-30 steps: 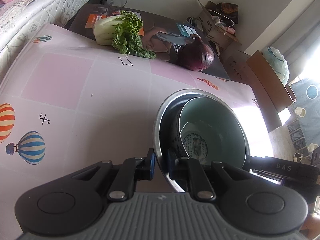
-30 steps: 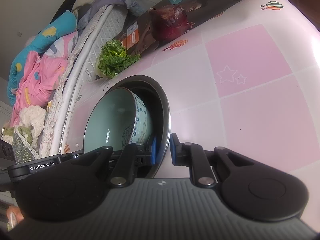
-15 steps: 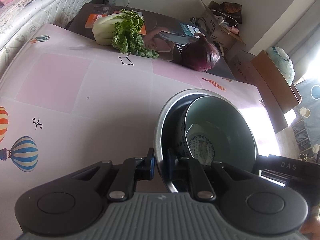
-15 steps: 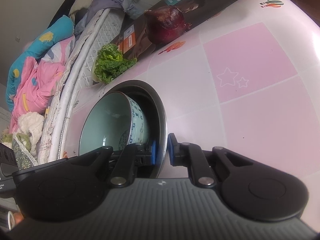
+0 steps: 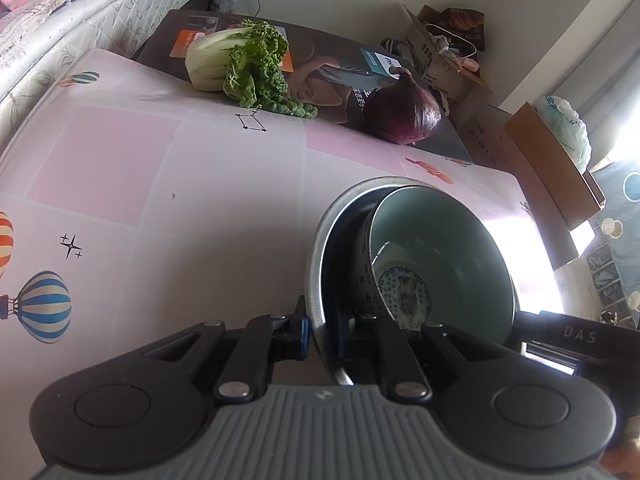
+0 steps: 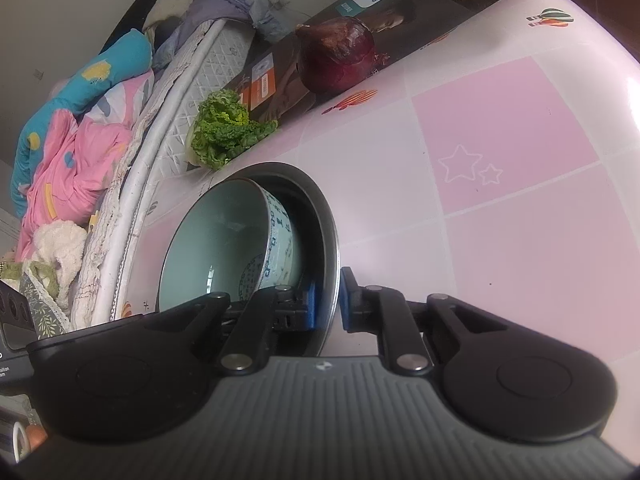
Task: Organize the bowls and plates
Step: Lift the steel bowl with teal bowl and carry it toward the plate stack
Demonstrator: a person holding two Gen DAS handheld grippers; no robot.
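Note:
A steel bowl (image 5: 320, 248) holds a pale green ceramic bowl (image 5: 448, 248) with blue patterns, nested and tilted inside it. My left gripper (image 5: 322, 336) is shut on the steel bowl's near rim. My right gripper (image 6: 330, 304) is shut on the opposite rim of the steel bowl (image 6: 326, 232), with the ceramic bowl (image 6: 224, 240) showing inside it. Both hold the stack just above the pink patterned table (image 5: 200, 208). The bowl's underside is hidden.
A bok choy (image 5: 244, 64) and a red onion (image 5: 404, 112) lie at the table's far edge by a dark box (image 5: 332, 60). A mattress (image 5: 60, 28) runs along the left. Cardboard boxes (image 5: 552, 168) stand on the floor to the right.
Both grippers have carried the nested bowls a little toward the far side of the table; the onion and bok choy look closer. Both grips are unchanged.

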